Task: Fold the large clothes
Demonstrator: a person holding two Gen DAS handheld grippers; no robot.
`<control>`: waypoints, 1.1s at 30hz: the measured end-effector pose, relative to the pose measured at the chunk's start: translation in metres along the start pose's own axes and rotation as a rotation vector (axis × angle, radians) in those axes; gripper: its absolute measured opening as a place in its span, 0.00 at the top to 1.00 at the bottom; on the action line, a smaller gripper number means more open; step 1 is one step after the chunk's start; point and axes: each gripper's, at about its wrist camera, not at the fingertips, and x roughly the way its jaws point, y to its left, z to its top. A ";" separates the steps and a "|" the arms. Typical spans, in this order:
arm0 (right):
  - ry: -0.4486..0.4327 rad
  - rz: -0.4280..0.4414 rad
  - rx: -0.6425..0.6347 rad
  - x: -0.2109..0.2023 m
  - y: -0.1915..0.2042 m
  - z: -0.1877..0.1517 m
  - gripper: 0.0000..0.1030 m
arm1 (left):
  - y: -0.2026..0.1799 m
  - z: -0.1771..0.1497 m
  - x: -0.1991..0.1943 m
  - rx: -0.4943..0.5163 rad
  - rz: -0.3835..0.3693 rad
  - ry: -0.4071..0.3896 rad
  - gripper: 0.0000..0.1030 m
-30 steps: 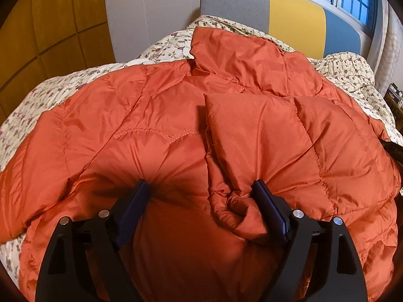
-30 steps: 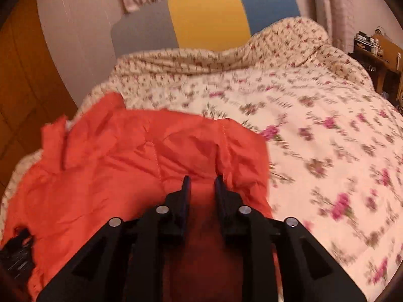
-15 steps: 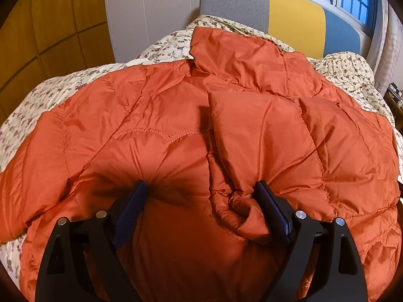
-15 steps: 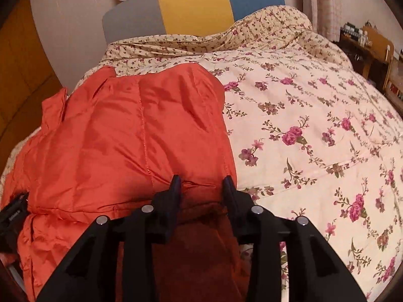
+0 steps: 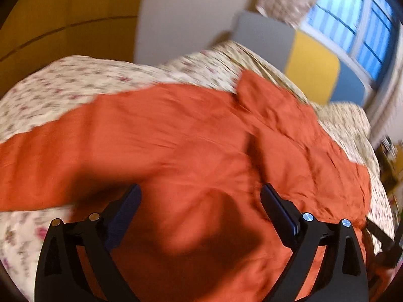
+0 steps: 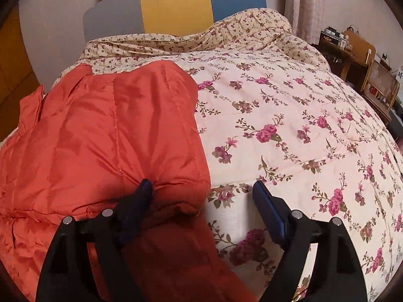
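Observation:
An orange quilted puffer jacket (image 5: 201, 146) lies spread on the floral bedspread (image 5: 63, 88). The left wrist view is blurred. My left gripper (image 5: 200, 196) is open and empty, just above the jacket's near part. In the right wrist view the jacket (image 6: 100, 138) fills the left side, its right panel folded over onto the body. My right gripper (image 6: 201, 188) is open over the folded panel's lower right corner, its left finger (image 6: 141, 196) against the fabric and its right finger (image 6: 267, 206) over the bedspread (image 6: 289, 125).
A grey, yellow and blue headboard (image 6: 173, 7) stands at the far end of the bed. A wooden desk and chair (image 6: 365, 70) stand to the right. A yellow wall panel (image 5: 63, 12) is at the left, a window (image 5: 357, 20) at upper right.
My right gripper has opened and let go of the folded jacket panel, which now lies on the jacket. My left gripper has lifted and swung left, staying open; its view is blurred.

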 end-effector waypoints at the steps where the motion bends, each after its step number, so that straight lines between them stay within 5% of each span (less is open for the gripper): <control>1: 0.000 -0.004 0.000 0.001 0.001 -0.001 0.20 | 0.008 0.000 -0.006 -0.016 0.018 -0.016 0.08; 10: -0.007 -0.104 -0.023 0.001 0.006 0.001 0.04 | 0.113 -0.007 -0.060 -0.242 0.195 -0.081 0.08; 21: 0.014 -0.076 -0.001 0.005 0.000 0.000 0.02 | 0.209 -0.045 -0.086 -0.605 0.222 -0.055 0.08; 33: 0.015 -0.072 0.002 0.004 0.000 0.000 0.02 | 0.280 -0.051 -0.099 -0.832 0.250 -0.202 0.09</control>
